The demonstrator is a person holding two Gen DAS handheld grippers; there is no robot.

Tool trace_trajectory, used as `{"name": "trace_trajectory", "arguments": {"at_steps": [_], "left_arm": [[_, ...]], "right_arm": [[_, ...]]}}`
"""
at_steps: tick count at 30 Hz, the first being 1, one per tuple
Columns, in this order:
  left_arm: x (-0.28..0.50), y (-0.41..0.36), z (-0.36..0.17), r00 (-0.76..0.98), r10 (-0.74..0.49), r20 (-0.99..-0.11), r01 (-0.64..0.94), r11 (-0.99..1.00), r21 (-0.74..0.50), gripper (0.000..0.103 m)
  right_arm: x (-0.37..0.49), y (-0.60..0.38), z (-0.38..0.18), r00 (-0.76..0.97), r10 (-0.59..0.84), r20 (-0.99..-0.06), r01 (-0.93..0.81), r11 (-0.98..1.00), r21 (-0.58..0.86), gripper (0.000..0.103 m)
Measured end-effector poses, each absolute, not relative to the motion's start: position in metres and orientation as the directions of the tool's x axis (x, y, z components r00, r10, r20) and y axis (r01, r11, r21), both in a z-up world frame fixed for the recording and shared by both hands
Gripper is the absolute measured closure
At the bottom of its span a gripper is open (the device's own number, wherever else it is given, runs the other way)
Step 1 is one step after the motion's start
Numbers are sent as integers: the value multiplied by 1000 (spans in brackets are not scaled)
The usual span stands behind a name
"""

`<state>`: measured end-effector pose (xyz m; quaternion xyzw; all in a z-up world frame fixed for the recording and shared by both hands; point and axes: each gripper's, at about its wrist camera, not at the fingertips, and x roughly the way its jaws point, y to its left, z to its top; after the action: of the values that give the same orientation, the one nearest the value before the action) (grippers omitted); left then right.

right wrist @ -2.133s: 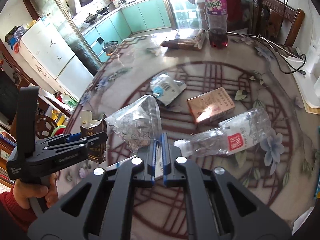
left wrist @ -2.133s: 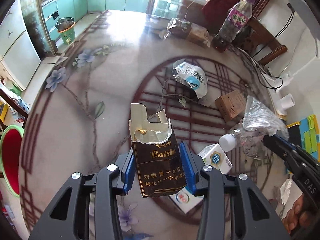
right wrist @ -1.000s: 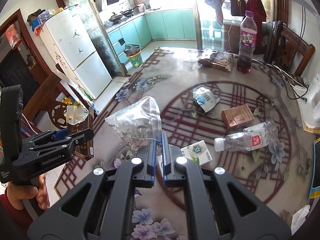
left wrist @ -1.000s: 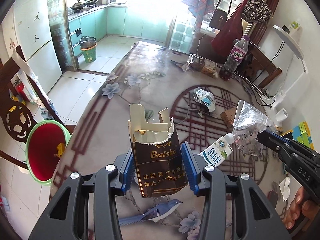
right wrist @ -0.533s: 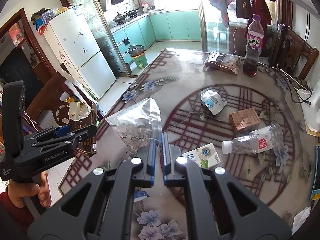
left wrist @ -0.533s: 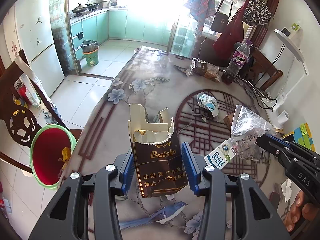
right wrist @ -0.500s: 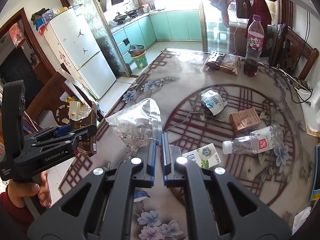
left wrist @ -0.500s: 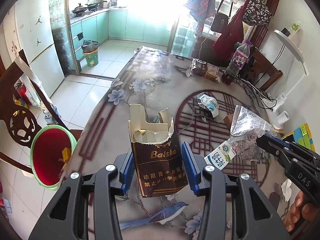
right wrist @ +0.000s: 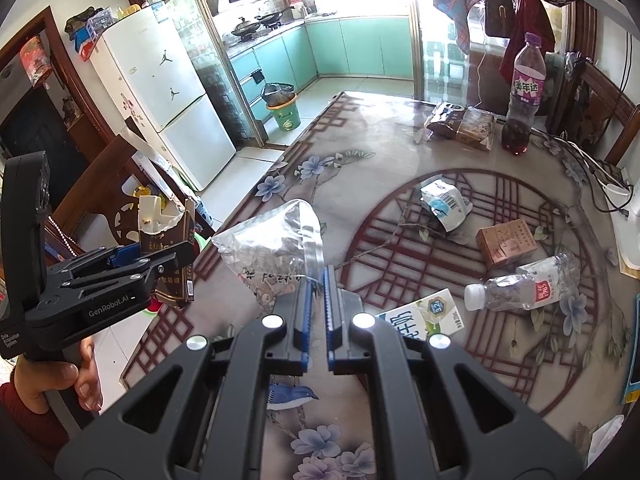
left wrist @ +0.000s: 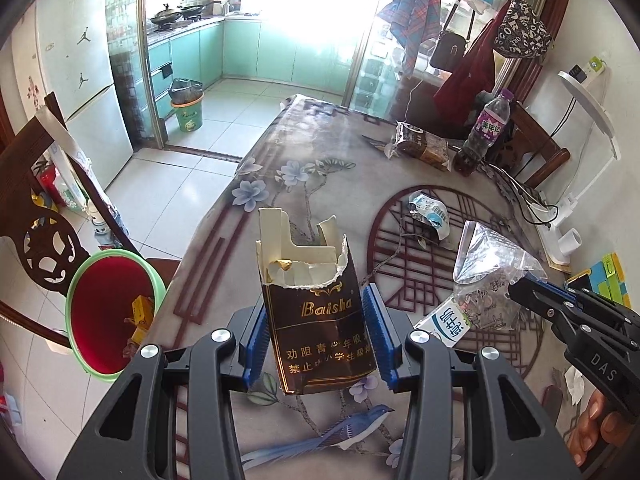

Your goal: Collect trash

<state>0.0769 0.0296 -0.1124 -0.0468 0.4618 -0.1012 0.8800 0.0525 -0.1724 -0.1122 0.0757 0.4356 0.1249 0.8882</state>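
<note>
- The left gripper is clamped on a torn brown cigarette pack, holding it upright between the blue pads above the near edge of the table.
- The right gripper has its pads nearly together, pinching the edge of a crumpled clear plastic bag that it holds in the air over the table.
- A green bin with a red inside stands on the floor to the left of the table, with a yellow item lying in it.
- On the table lie a white milk carton, an empty plastic bottle, a small brown box and a crumpled white wrapper.
- At the far end stand a drink bottle with a purple label and a packaged snack beside it.
</note>
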Motion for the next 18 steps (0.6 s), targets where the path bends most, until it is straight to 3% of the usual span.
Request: {"name": "trace_trajectory", "arguments": {"at_steps": [18], "left_arm": [[85,87,-120,549,-231,-803,109,973,-205,61]], "right_arm": [[56,-118,-106,584,276,-763,-168,961,218,97]]}}
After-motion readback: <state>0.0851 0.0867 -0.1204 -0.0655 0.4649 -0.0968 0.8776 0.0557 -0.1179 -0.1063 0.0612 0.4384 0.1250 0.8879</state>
